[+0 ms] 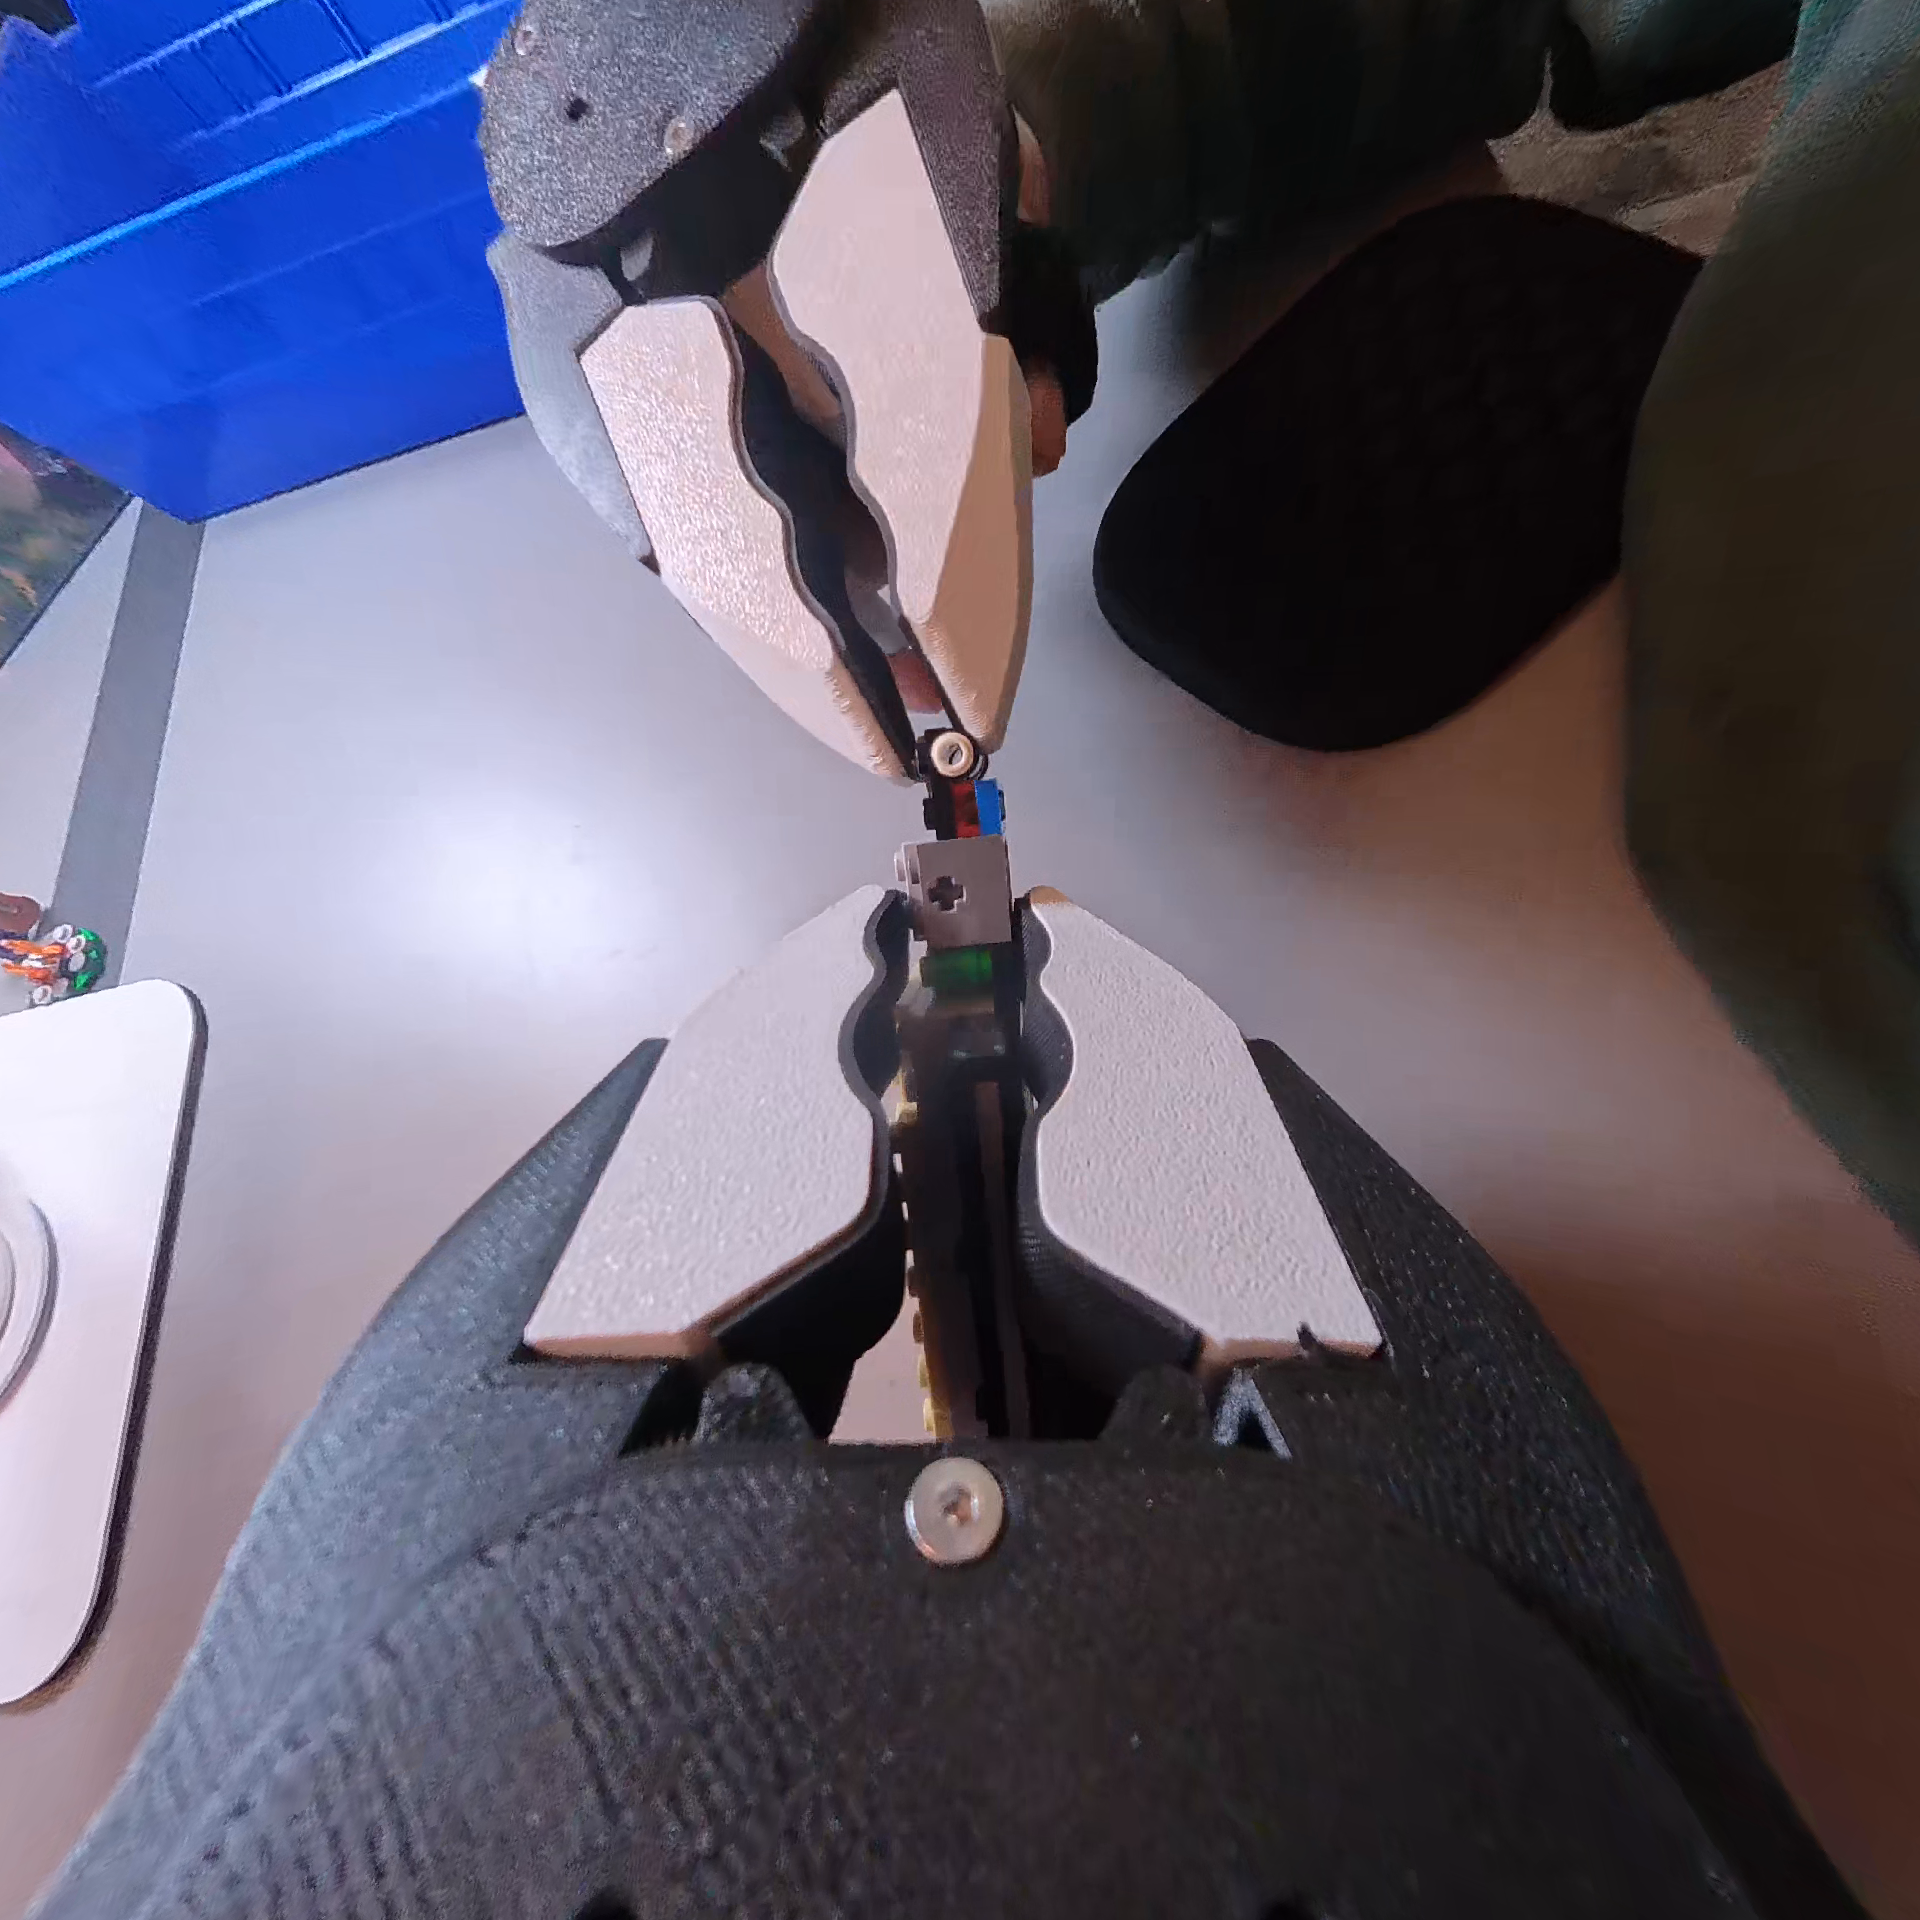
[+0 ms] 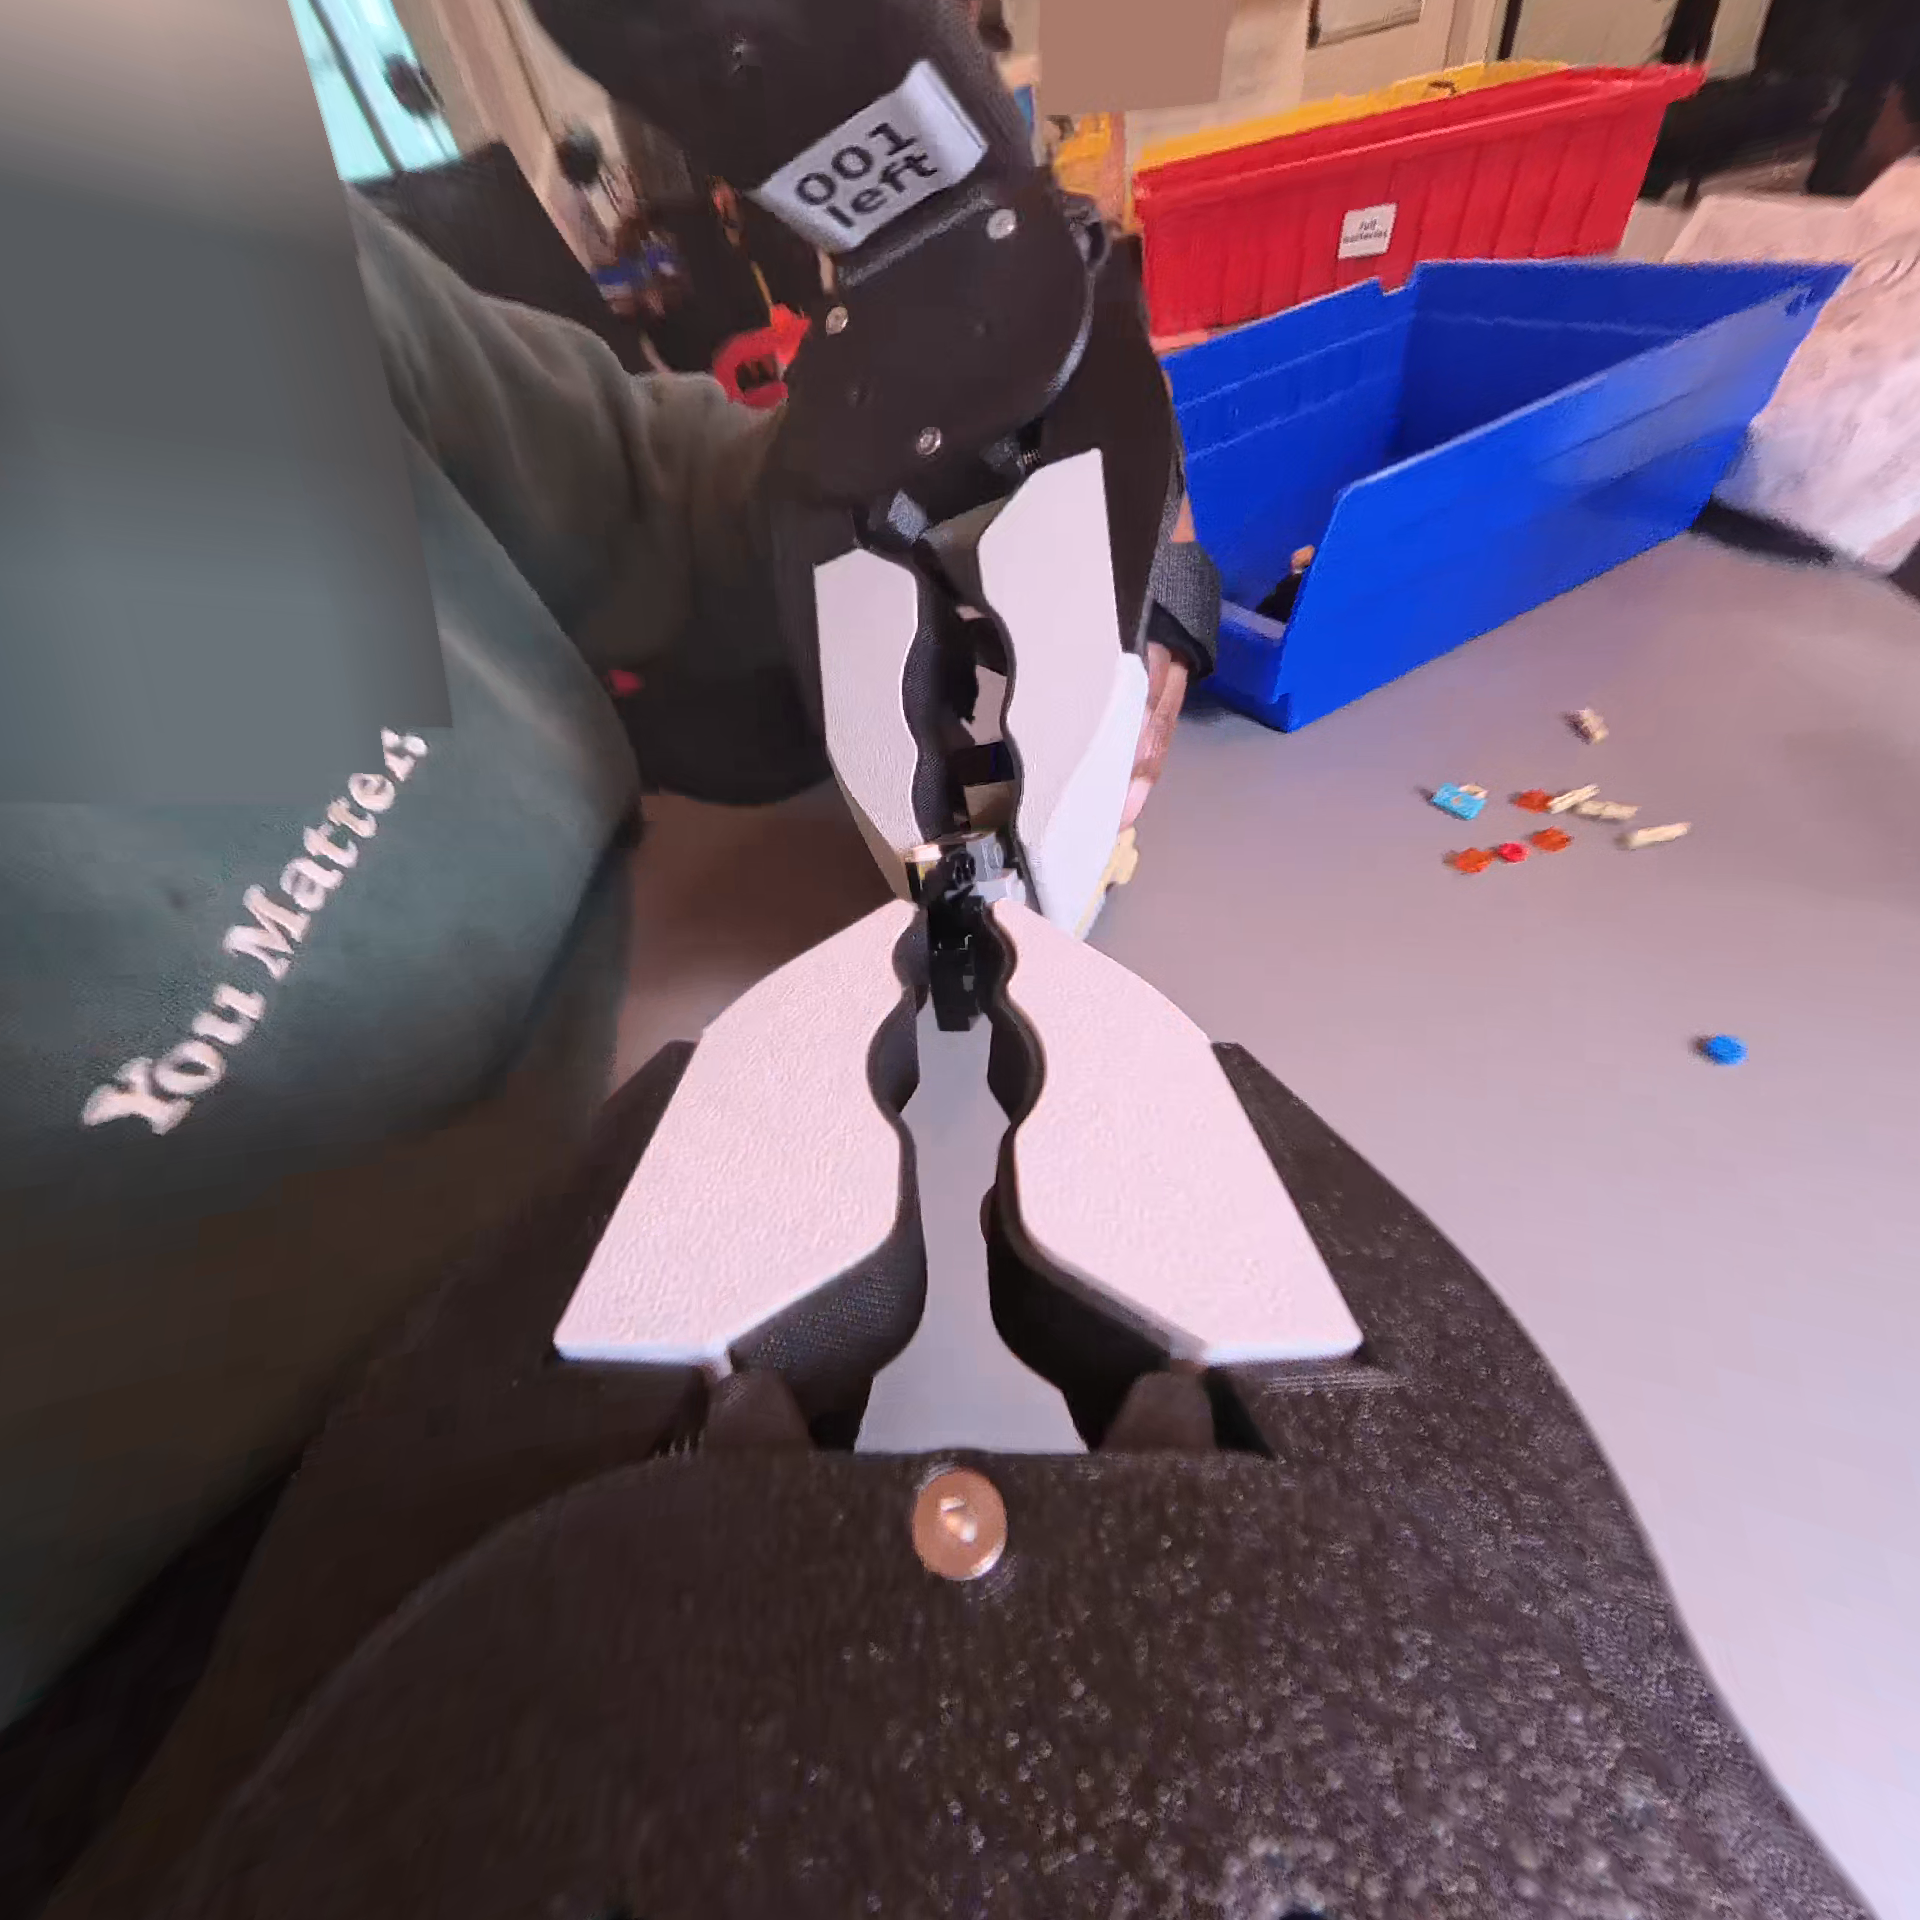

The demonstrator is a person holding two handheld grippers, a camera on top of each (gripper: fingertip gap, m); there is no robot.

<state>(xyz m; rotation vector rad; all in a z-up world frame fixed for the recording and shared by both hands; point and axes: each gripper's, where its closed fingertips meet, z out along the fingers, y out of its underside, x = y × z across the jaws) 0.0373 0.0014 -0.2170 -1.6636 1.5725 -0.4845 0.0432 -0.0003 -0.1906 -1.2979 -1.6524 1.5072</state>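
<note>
Left wrist view, frame centre: left gripper pinches a stiff, light brick assembly by its grey block, while right gripper clamps a small black end piece, probably a press-fit joint that separates if twisted.

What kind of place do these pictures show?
Probably a workshop or lab table for toy-brick assembly: a smooth grey tabletop, open blue plastic bin, red plastic crate behind it, and small loose coloured bricks.
</note>
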